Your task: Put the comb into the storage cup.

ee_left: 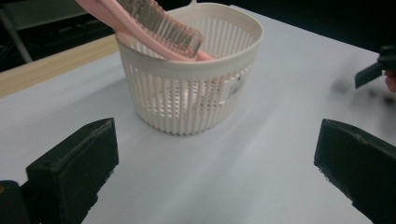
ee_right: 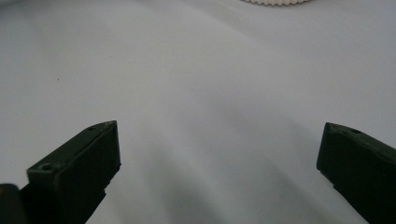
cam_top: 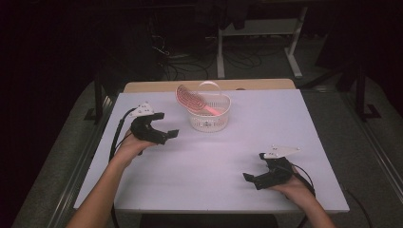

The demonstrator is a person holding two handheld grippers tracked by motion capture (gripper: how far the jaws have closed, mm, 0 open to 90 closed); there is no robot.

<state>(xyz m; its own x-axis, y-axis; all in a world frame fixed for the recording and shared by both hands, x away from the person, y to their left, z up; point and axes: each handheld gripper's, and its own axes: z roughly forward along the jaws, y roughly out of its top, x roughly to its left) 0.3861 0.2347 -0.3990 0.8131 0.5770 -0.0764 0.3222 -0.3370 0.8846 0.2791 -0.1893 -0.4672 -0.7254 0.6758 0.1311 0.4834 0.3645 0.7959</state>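
The white slotted basket (cam_top: 209,115) stands on the far middle part of the table (cam_top: 237,156), close to its far edge. Inside it a pink brush (cam_top: 191,100) leans tilted: its head rises over the left side of the rim, and its handle goes down into the basket. In the left gripper view the basket (ee_left: 187,88) has a small label on its wall, but the writing there is too small to read. The left gripper (cam_top: 164,134) is held just to the left of the basket, not touching it; its jaws are wide apart and hold nothing. The right gripper (cam_top: 254,179) is at the near right of the table, well apart from the basket. Its 2 jaws are also spread open, with bare table between them.
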